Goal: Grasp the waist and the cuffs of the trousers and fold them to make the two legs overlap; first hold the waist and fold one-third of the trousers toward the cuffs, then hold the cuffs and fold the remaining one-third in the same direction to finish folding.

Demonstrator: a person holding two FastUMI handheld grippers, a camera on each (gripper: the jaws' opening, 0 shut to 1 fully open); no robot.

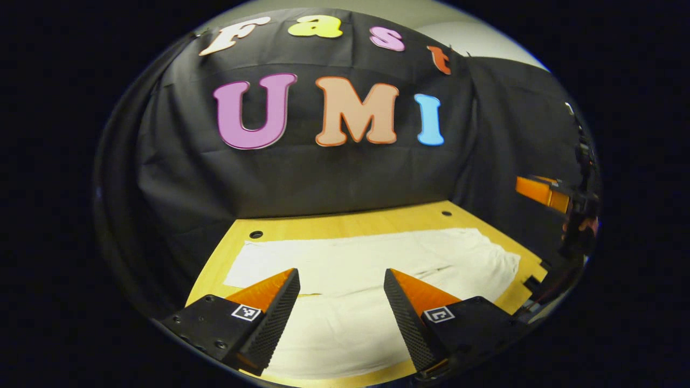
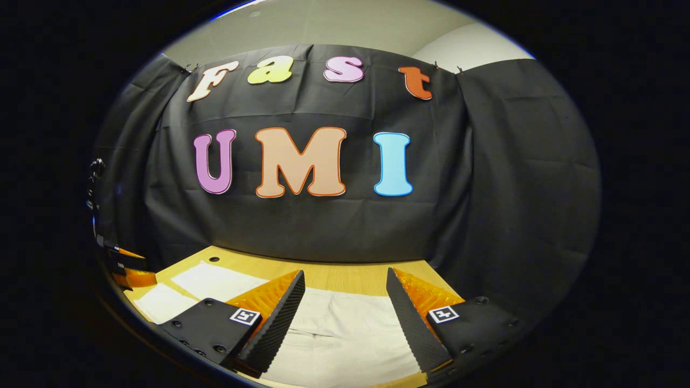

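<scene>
While the trousers (image 1: 372, 269) are spread flat on the table (image 1: 323, 223), both the left gripper (image 1: 342, 280) and right gripper (image 2: 345, 283) are held wide open above them, grasping nothing.

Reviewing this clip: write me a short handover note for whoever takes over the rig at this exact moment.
Left gripper: jaws open, holding nothing, above the trousers.
Right gripper: jaws open, holding nothing, above the same cloth.
Trousers: pale, lying flat on the wooden table, both legs spread side by side.
Done: nothing; no fold visible.
Left: grasp waist and cuffs, overlap the legs, then fold in thirds, waist end first. Which end is the waist I cannot tell.
</scene>
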